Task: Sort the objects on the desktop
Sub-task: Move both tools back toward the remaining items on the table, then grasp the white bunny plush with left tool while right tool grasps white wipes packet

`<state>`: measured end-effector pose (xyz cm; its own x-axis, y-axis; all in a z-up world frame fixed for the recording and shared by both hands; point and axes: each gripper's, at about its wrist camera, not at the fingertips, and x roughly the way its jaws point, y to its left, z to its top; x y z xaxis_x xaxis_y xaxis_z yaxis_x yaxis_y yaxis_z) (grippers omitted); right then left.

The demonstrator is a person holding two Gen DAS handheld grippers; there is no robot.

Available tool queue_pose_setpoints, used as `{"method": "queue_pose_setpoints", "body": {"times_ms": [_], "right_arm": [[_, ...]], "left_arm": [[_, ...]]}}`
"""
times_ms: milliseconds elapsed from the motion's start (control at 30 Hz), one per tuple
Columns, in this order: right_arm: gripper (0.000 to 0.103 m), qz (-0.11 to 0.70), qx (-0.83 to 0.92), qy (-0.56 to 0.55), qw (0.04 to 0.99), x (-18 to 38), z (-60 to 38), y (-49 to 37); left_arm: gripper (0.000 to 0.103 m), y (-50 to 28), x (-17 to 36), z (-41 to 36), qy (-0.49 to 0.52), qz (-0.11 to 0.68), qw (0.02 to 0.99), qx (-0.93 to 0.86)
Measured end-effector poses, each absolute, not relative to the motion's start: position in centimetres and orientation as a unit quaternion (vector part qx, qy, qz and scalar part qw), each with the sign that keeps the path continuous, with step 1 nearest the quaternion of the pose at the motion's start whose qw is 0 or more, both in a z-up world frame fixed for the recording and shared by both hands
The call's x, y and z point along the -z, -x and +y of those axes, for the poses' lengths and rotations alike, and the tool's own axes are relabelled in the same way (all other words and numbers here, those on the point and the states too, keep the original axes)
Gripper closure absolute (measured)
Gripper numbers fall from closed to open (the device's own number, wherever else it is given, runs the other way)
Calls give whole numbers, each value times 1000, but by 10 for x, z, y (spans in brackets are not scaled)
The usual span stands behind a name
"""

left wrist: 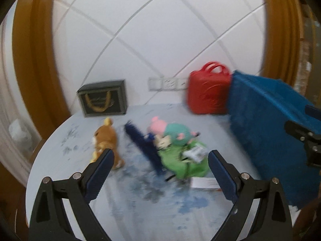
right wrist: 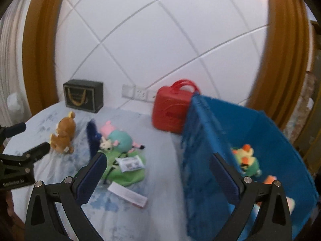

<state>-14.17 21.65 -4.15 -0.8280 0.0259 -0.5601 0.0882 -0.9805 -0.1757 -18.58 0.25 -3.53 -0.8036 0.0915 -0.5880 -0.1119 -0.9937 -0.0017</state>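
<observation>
A brown plush bear, a dark blue brush, a pink plush, a teal plush and a green pouch lie on the pale blue tablecloth. A blue fabric bin stands at the right and holds an orange-green plush. My left gripper is open and empty above the toys. My right gripper is open and empty beside the bin's near wall.
A red case stands behind the bin. A dark gift box stands at the back left by the wall. A white card lies near the pouch. The table edge curves at the left.
</observation>
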Motion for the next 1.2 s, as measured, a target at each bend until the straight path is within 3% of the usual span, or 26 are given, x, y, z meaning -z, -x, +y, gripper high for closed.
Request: {"method": "queue_pose_setpoints", "body": {"times_ms": [433, 500, 733, 900, 1033, 1200], "right_arm": [[0, 72, 899, -430, 48, 156, 229, 265], [0, 69, 892, -444, 50, 171, 230, 282], [0, 47, 873, -482, 57, 212, 224, 339], [0, 24, 864, -499, 64, 238, 213, 370], [4, 8, 852, -519, 68, 264, 207, 384], [4, -6, 847, -527, 75, 278, 202, 392]], "left_arm": [[8, 279, 144, -20, 426, 12, 0, -905], [14, 294, 159, -21, 441, 5, -4, -897], [19, 362, 205, -25, 477, -7, -24, -879], [33, 412, 238, -26, 499, -21, -18, -866], [33, 443, 238, -19, 490, -44, 17, -870], [33, 460, 241, 17, 478, -10, 65, -876]]}}
